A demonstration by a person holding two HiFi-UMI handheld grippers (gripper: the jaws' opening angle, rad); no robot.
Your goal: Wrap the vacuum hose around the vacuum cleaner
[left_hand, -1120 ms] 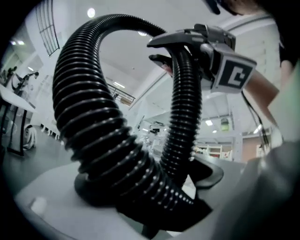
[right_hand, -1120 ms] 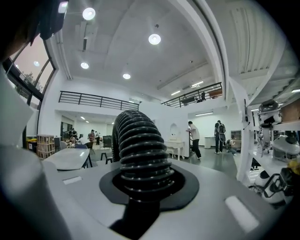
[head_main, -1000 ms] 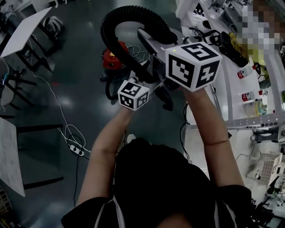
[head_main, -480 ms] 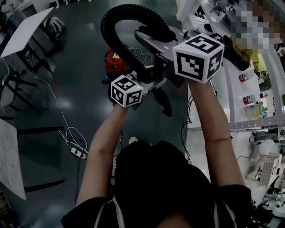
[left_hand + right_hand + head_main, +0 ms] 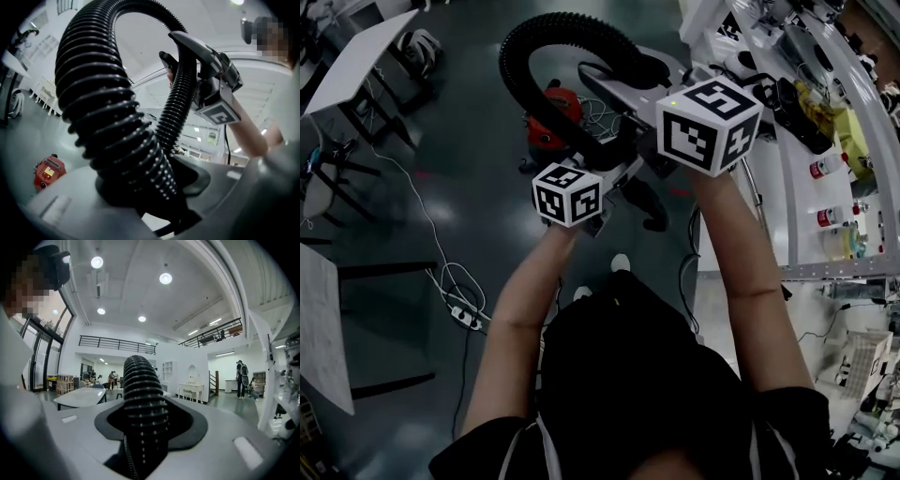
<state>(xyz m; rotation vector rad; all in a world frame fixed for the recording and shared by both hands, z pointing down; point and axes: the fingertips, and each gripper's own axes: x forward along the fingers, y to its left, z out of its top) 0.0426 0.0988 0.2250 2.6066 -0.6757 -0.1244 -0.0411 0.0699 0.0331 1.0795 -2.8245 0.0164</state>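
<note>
**Hose held up in an arch between both grippers, vacuum on the floor below**

Head view: black ribbed vacuum hose (image 5: 520,56) loops up and over in an arch. Left gripper (image 5: 598,159) is on its lower run, right gripper (image 5: 623,84) near the far end. Red canister vacuum cleaner (image 5: 555,117) sits on the dark glossy floor (image 5: 441,169) under the loop, apart from both grippers. White workbench (image 5: 769,187) at right.

Left gripper view: jaws have just been closing and are now clamped on the hose, pads pressed on the ribs. Vacuum cleaner low left, well apart.

Right gripper view: jaws have just been opening. The hose stands upright between them, grip slackened, pads flanking the ribs.
</note>
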